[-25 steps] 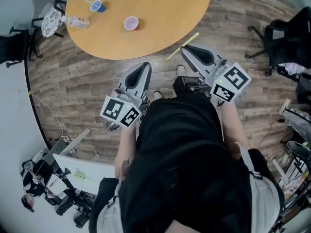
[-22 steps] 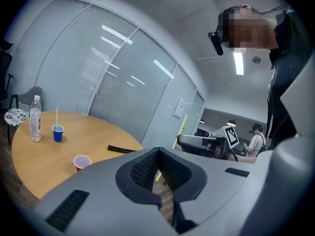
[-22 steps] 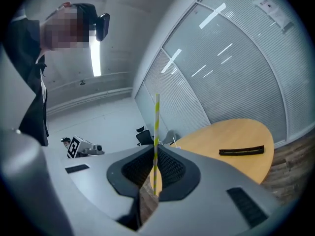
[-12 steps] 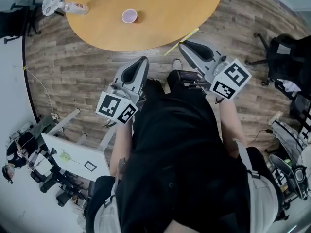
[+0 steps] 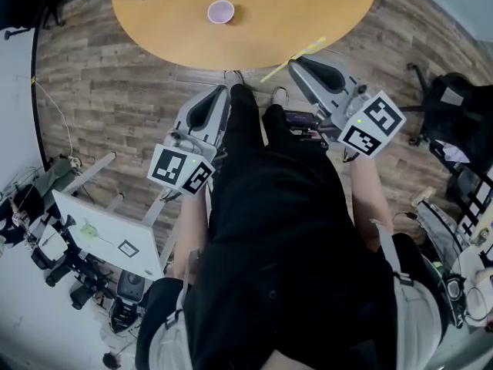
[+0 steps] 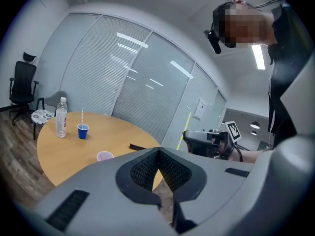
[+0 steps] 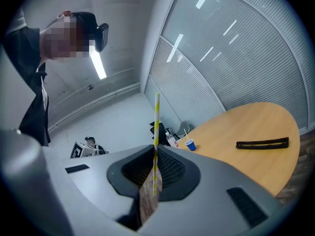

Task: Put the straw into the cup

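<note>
Closed in on the worktop (image 5: 308, 18) over the last second, bringing its near edge right up to both grippers. Holding the yellow straw (image 5: 306, 51) pinched in the fingers (image 7: 170, 170) of the right gripper (image 5: 297, 63), one end apparently just reaching that edge. Keeping the left gripper (image 5: 220, 92) pressed together on nothing. Still well short of the pink cup (image 5: 221, 11), further in from the edge. Leaves a reach forward and left, then lowering the straw in.

Bottle (image 6: 61, 118), chair (image 6: 20, 85), perhaps strap (image 7: 262, 143)
</note>
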Available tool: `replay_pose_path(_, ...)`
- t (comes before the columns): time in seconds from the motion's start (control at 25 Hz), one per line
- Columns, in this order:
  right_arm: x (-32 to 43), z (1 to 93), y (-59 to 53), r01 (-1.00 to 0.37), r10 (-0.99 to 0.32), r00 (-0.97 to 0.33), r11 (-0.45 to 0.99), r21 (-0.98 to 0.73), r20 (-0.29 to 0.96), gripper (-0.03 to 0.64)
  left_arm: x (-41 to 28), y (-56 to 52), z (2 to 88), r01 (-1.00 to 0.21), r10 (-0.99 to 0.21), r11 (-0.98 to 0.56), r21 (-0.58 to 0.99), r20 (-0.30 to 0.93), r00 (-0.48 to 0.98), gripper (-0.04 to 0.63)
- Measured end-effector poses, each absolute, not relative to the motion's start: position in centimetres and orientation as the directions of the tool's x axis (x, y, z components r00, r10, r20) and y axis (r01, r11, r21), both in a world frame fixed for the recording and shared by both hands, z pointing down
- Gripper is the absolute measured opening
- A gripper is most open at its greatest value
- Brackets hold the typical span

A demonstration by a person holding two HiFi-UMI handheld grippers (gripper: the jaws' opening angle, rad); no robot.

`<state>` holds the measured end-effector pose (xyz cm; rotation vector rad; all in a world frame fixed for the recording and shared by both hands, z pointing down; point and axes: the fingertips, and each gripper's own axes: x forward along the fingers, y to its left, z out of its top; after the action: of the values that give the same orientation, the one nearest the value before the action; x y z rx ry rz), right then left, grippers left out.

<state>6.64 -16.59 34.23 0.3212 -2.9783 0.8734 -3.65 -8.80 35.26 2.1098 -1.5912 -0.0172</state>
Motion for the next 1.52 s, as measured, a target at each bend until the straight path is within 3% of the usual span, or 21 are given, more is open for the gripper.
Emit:
replay_pose_path(0.8, -3.5, 31.2, -20.5, -0.27, -0.251, -0.962, 0.845, -0.463, 0.104, 0.034, -13.2, -14.8, 34.4, -0.873, -0.887, -0.322, 0.366, 0.206, 0.413, 0.012)
replay_pose_path(1.52, -9.5, 36.5, -25.6, -0.459, -0.412, -0.887, 0.749, -0.478, 0.207, 0.034, -16.8, -17.4, 37.0, -0.778, -0.783, -0.486, 0.398, 0.198, 0.59, 0.012)
